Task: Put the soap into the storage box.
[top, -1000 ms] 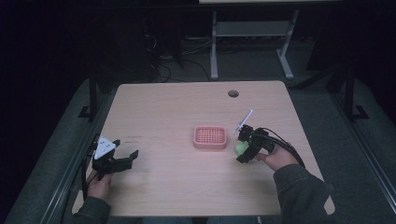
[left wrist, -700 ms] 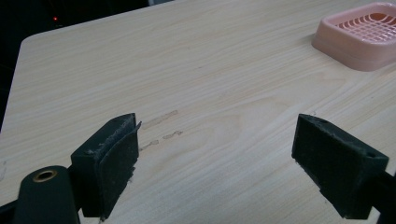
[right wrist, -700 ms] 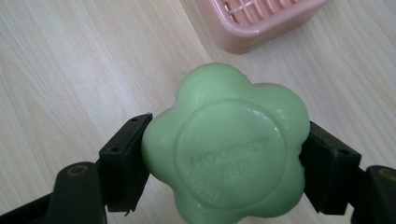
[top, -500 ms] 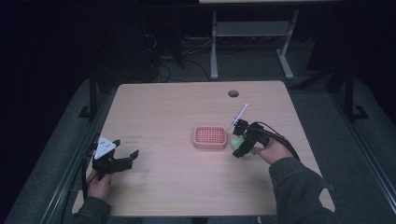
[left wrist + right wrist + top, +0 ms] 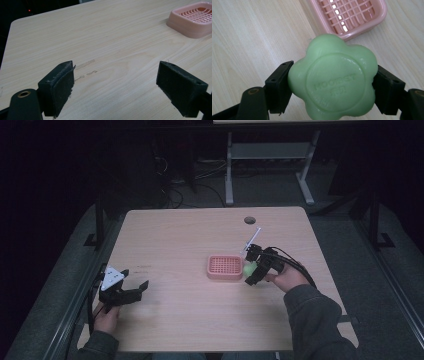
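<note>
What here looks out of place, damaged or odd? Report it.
Nothing is spilled or broken. Faint scuff marks mar the pale wooden table near the open left gripper. The green flower-shaped soap bar is clamped in the right gripper, beside the pink slatted plastic soap dish, which sits flat.

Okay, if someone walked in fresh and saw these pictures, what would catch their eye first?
The green flower-shaped soap, clamped between the right gripper's jaws just beside the pink slatted soap dish at the table's middle. Next, the left gripper, jaws wide apart and holding nothing, near the table's left edge.
</note>
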Tool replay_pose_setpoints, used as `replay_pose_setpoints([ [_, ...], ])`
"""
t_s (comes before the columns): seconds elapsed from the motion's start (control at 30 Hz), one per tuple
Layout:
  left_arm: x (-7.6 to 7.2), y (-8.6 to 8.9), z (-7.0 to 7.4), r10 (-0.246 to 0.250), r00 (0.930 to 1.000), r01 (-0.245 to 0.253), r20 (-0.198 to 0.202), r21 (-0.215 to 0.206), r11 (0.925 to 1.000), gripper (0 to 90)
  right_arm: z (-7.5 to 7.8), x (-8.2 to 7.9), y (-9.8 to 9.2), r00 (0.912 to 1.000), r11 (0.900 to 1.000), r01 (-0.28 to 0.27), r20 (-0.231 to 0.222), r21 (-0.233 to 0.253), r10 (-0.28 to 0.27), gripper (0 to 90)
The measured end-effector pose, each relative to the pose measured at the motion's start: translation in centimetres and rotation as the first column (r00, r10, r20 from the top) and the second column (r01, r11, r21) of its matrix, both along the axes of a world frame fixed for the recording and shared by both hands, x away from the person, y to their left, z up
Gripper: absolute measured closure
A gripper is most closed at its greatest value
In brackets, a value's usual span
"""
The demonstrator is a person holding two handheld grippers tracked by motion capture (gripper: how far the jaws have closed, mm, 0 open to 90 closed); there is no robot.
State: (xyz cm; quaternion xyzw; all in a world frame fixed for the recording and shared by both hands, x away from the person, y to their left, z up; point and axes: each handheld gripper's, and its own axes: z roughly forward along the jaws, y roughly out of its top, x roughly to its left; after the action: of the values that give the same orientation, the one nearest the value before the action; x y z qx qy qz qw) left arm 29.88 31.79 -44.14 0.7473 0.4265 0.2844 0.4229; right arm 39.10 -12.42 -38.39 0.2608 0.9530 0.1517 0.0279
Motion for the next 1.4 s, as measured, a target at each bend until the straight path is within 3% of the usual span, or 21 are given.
replay_pose_setpoints([
  [1.4, 0.0, -0.1, 0.1, -0.005, 0.9999, 0.005, 0.009, 0.0, 1.0, 14.3, 2.1, 3.6, 5.2, 0.9986, 0.999, -0.049, 0.017, -0.011, 0.049, 25.6],
])
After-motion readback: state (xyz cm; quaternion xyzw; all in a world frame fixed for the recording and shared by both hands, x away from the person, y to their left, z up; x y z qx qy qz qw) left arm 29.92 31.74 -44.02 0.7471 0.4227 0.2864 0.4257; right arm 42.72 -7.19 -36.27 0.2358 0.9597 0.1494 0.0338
